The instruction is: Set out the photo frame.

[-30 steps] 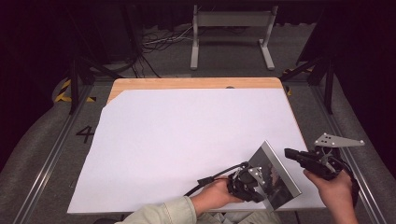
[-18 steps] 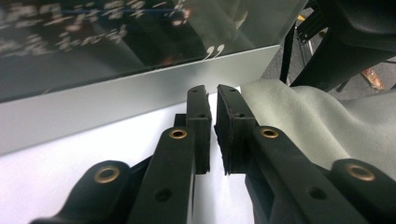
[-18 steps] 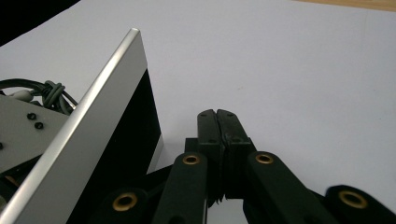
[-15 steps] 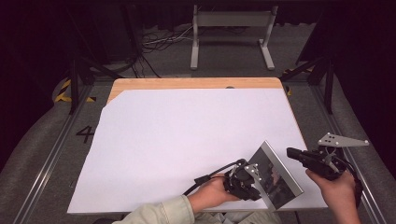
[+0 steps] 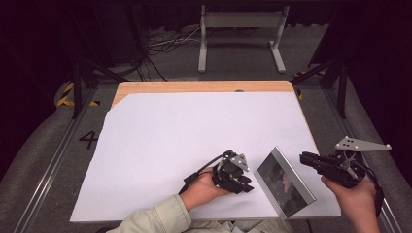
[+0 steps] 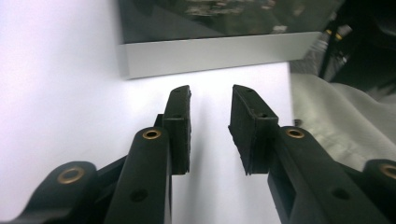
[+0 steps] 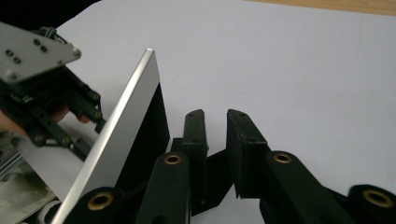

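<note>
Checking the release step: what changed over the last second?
Both claws let go of the silver picture frame: jaws have just been opening, nothing between them. The left claw backed away to the frame's left; the right claw stands off its right side. The frame stays propped upright on the white sheet.
</note>
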The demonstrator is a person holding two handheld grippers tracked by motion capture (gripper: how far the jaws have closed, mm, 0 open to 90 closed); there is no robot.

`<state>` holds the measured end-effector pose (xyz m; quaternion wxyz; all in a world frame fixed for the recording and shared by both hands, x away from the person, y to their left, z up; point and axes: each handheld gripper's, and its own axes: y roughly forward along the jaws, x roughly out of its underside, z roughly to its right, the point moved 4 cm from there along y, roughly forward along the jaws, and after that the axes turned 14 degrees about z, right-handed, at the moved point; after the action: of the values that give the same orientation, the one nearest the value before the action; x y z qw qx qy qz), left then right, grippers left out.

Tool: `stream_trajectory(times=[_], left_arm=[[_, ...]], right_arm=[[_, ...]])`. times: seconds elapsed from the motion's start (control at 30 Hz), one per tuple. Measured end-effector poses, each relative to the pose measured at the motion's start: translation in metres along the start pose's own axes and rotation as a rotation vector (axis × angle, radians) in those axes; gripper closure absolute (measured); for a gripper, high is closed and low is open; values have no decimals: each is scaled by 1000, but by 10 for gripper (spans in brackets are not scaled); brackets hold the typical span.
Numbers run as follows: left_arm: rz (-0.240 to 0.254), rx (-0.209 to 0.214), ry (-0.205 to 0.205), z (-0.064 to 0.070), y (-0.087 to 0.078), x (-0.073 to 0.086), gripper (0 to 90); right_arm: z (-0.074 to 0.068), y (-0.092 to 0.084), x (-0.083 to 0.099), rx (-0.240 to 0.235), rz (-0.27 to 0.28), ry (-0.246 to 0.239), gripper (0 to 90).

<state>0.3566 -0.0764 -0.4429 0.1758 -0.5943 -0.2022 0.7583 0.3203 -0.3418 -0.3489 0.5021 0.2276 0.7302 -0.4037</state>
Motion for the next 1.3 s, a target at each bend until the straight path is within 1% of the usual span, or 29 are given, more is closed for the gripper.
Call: stream_trajectory(times=[0.03, 0.07, 0.13, 0.2, 0.3, 0.4, 0.47, 0.5, 0.67, 0.7, 0.73, 0.83, 1.0, 1.07, 1.2, 1.3], left_arm=[[8, -16, -3, -4, -6, 0, 679], [18, -28, -11, -6, -10, 1, 674], [47, -61, -32, -14, -23, 2, 668], [61, -82, -41, -19, -32, 3, 664], [81, -113, -65, -25, -45, 6, 661], [97, -144, -67, -31, -57, 8, 659], [113, -161, -72, -34, -62, 9, 658], [112, -169, -78, -36, -66, 10, 657], [139, -209, -101, -44, -77, 13, 653], [144, -209, -103, -46, -78, 13, 652], [148, -218, -107, -47, -81, 13, 652], [160, -227, -109, -49, -85, 13, 649], [168, -237, -119, -52, -89, 13, 650], [167, -239, -115, -52, -89, 13, 650], [168, -239, -121, -54, -89, 14, 649], [170, -239, -125, -55, -89, 14, 649]], right_arm=[[-1, 0, -1, -4, -6, 11, 756], [-2, 0, -2, -7, -7, 11, 753], [-5, -1, -4, -12, -10, 15, 736], [-9, -2, -6, -25, -14, 31, 716], [-16, -3, -11, -30, -17, 28, 702], [-24, -4, -14, -44, -24, 47, 652], [-30, -4, -16, -56, -28, 59, 635], [-32, -4, -16, -59, -29, 58, 632], [-43, -1, -15, -77, -77, 60, 605], [-44, 0, -15, -73, -86, 56, 603], [-44, 1, -14, -69, -93, 56, 603], [-45, 4, -11, -41, -128, 49, 604], [-50, 8, -7, -21, -166, 31, 608], [-50, 11, -5, -5, -185, 16, 617], [-52, 14, -2, 7, -219, 9, 657], [-53, 15, -1, 7, -232, 19, 688]])
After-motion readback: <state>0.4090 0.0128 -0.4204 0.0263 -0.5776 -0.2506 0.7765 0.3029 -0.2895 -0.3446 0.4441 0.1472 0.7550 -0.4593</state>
